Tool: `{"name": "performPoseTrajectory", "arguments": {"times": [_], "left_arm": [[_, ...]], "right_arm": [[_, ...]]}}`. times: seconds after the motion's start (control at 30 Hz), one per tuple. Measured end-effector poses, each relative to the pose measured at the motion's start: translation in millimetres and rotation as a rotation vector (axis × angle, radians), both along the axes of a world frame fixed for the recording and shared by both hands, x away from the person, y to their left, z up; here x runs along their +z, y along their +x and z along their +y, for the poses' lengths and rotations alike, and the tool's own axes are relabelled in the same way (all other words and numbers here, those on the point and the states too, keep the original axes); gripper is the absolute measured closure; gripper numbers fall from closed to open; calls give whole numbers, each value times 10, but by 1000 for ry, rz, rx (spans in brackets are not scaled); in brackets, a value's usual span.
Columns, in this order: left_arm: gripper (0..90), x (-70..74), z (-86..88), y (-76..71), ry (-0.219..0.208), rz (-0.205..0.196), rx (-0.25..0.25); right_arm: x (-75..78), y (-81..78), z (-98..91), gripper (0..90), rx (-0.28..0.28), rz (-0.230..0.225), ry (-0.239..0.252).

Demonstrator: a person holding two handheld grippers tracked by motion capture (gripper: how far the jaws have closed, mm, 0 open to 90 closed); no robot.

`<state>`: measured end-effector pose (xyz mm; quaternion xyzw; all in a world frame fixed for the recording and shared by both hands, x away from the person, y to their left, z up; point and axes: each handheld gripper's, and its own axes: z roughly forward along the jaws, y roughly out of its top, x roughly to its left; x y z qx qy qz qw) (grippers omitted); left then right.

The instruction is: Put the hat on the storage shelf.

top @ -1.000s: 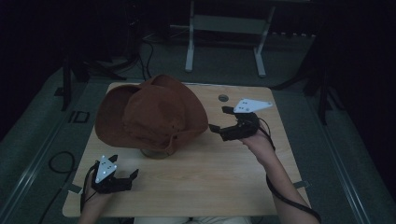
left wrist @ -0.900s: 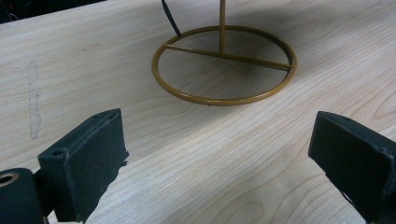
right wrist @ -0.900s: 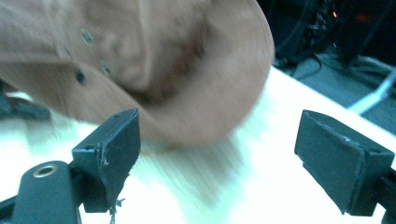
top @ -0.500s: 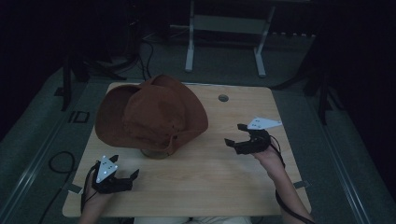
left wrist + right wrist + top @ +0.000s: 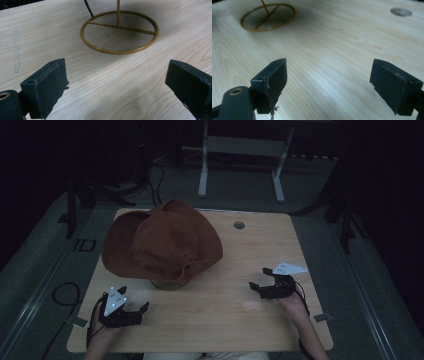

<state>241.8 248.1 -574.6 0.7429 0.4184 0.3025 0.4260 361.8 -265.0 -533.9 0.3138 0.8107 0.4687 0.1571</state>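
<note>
A brown wide-brimmed hat (image 5: pixel 162 242) sits on a brass wire stand at the table's back left. The stand's round base (image 5: pixel 119 31) (image 5: pixel 267 16) rests on the wood, and its ring (image 5: pixel 166 284) peeks out under the brim. My left gripper (image 5: pixel 132 309) rests near the front left corner, open, jaws wide apart with nothing between them (image 5: pixel 120 85). My right gripper (image 5: pixel 259 279) lies at the right of the table, open and empty (image 5: pixel 329 82), pointing left toward the hat.
The light wooden table (image 5: pixel 225 320) has a round cable hole (image 5: pixel 239 225) (image 5: pixel 401 11) near its back edge. A scuff mark (image 5: pixel 16 53) shows on the wood. Grey floor, cables (image 5: pixel 62 295) and a white frame's legs (image 5: pixel 240 165) surround the table.
My right gripper has drawn back from the hat's brim toward the table's right front, lower over the wood. The left gripper and the hat have stayed put.
</note>
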Motion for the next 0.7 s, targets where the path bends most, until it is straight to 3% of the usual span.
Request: {"name": "performPoseTrajectory", "arguments": {"times": [0.3,0.47,0.6,0.7], "left_arm": [[46,-7,-11,4,5,4,-1],[46,-7,-9,2,5,5,3],[46,-6,-15,-1,21,1,4],[46,-4,-24,-5,31,0,5]], "right_arm": [[-174,-126,-206,143,-50,19,7],[-231,-216,-338,142,-98,-3,-24],[-274,-250,-411,140,-123,18,-23],[-312,-261,-450,133,-139,5,-62]]}}
